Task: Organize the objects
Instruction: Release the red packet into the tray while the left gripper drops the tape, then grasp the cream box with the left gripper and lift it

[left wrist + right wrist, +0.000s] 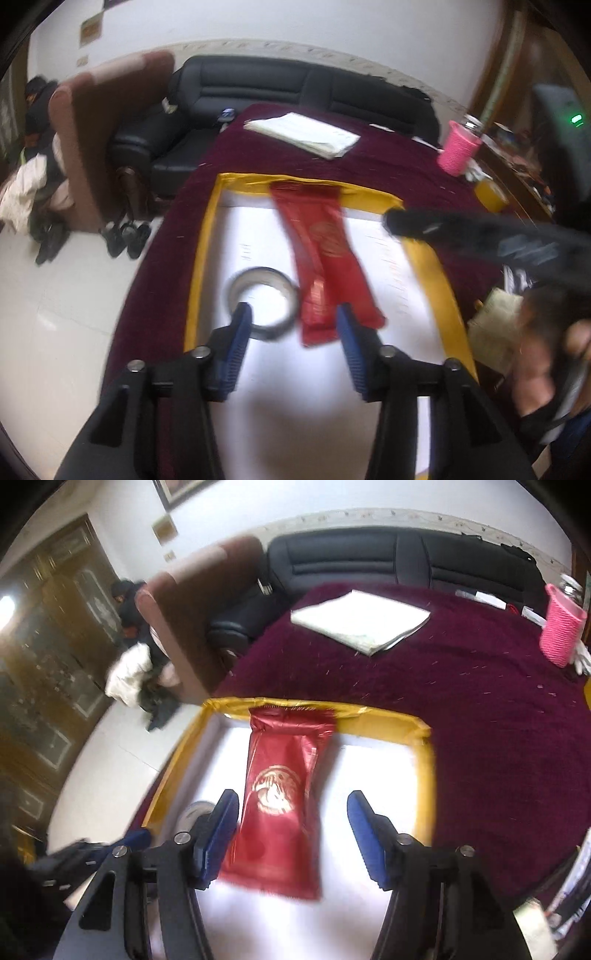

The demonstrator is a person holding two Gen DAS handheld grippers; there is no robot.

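A table (480,709) draped in deep maroon plush fills both wrist views, with a black sofa (295,85) behind it and a folded white paper stack (360,622) lying well back on the cloth. Nearer the cameras sits a shallow white tray with a yellow rim (207,236), its far edge partly covered by the top of a long red foil packet (280,794) stamped with a gold emblem. The packet lies lengthwise down the tray's middle. Just beside it, on its left, rests a roll of tape (264,295), and a pink ribbed cup (458,147) stands apart near the table's far right edge.

The right gripper (293,834) hangs over the packet's near half with its blue fingers spread wide, one on each side of the foil, nothing between them held. The left gripper (293,332) is likewise spread wide and empty, its left finger over the roll's near rim and its right finger over the packet's lower edge.

The step in hand appears to be taking up the red packet. Done well, the right gripper would descend squarely so both fingers straddle the packet's width, then close across the flat foil rather than its slippery crimped end. Blur in both views suggests motion, so steadying first would help. The left gripper is best kept clear of the packet to avoid crowding the grasp.
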